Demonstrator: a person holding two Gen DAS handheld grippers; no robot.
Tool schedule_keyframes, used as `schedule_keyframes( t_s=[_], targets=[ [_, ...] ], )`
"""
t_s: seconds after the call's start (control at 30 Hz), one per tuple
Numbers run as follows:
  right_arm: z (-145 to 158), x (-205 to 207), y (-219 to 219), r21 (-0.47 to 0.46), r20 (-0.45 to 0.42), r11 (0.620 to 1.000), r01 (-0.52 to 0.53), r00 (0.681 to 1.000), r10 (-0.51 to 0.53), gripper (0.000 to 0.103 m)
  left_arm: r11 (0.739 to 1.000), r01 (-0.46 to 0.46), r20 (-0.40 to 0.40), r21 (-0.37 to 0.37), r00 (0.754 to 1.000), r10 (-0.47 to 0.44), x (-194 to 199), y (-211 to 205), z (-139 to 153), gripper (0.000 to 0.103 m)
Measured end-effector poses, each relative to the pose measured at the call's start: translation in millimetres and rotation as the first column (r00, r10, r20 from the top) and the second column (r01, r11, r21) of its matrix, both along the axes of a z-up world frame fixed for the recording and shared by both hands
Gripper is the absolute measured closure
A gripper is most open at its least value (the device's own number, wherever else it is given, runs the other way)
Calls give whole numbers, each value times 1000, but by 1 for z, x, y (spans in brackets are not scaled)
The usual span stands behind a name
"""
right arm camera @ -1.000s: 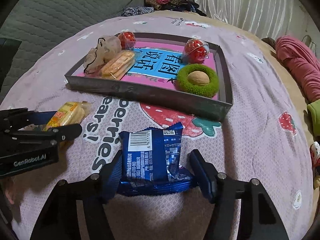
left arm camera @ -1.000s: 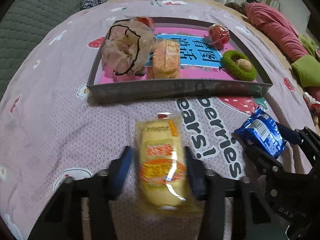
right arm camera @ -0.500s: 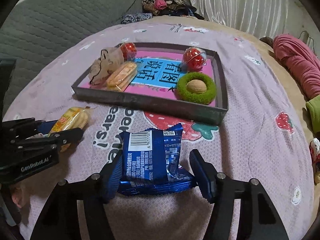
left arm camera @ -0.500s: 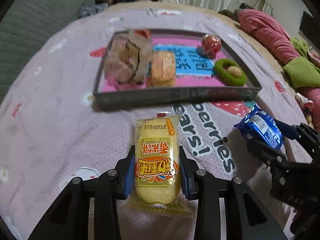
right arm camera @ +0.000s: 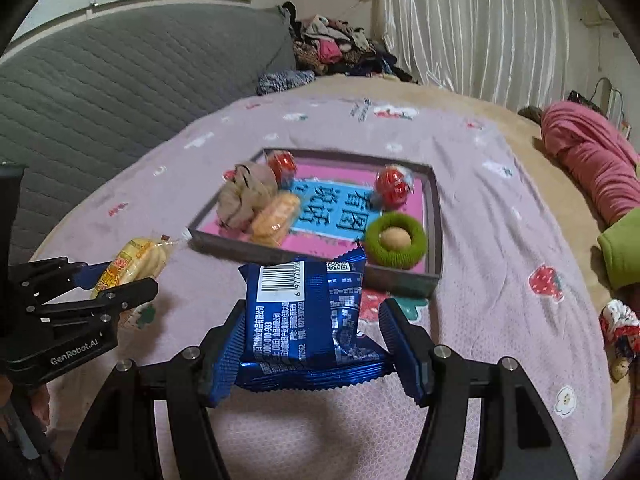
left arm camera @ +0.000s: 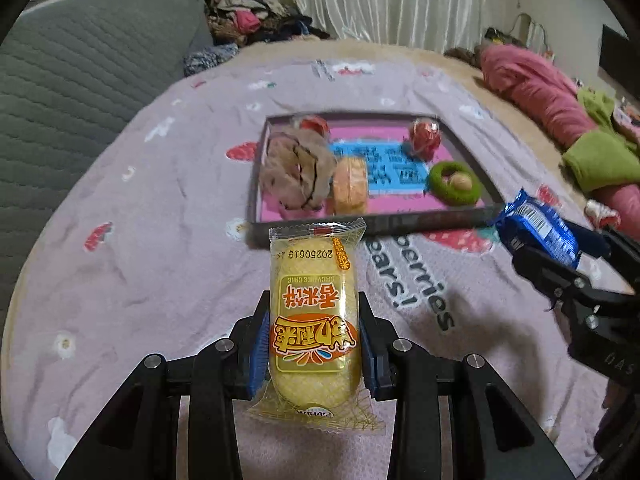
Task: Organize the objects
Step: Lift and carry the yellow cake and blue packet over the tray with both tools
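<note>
My left gripper (left arm camera: 312,344) is shut on a yellow rice-cake packet (left arm camera: 314,320) and holds it above the pink bedspread, short of the grey tray (left arm camera: 360,224). My right gripper (right arm camera: 316,344) is shut on a blue snack packet (right arm camera: 304,312), also lifted, near the tray's front edge (right arm camera: 400,280). The tray holds a beige scrunchie (left arm camera: 298,172), an orange snack pack (left arm camera: 351,190), two red balls (left arm camera: 425,136) and a green ring with a walnut (left arm camera: 454,182). Each gripper shows in the other's view: the right gripper (left arm camera: 560,256) and the left gripper (right arm camera: 108,280).
A grey quilted sofa (right arm camera: 100,92) stands at the left. Piled clothes (right arm camera: 336,48) lie at the back. Pink and green bundles (left arm camera: 560,104) lie at the right. A small toy (right arm camera: 620,328) lies at the bed's right edge.
My left gripper closed on the yellow packet and lifted it. Both grippers rose and pulled back from the tray, each carrying its packet.
</note>
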State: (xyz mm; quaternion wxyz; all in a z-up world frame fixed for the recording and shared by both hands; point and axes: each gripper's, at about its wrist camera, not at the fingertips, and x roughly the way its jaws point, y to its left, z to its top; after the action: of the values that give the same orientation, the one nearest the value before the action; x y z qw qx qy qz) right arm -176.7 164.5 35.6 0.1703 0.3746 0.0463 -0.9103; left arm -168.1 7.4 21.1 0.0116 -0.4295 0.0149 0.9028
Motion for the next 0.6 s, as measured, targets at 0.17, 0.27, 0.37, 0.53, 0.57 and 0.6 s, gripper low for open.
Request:
schedule_keyframes(
  t_s=[0.17,0.27,0.37,0.53,0.57,0.6],
  targets=[
    [23,13,-3,-19,-61,1000,-23,998,21,38,1000,-6,-47,-5,999,6,13,-2,26,65],
    [39,21,-3,-34,-108,999,-23,994,20,38,1000,-10,-73,2,997,10,18,-5,41,65],
    [54,27,-3,-46,-148,999,-28,989,20,38,1000,-7,-95,10,995,8,21,-5,54,65],
    [74,37,-2,-69,-199,997,-32,980,18,38,1000,2,-133,15,991,0,23,0,74,65],
    [77,39,-1,-73,-206,997,-30,978,14,38,1000,4,-136,15,991,-2,22,2,77,64],
    [81,39,-1,-79,-212,996,-32,977,14,38,1000,9,-141,13,990,-7,20,4,80,64]
  ],
)
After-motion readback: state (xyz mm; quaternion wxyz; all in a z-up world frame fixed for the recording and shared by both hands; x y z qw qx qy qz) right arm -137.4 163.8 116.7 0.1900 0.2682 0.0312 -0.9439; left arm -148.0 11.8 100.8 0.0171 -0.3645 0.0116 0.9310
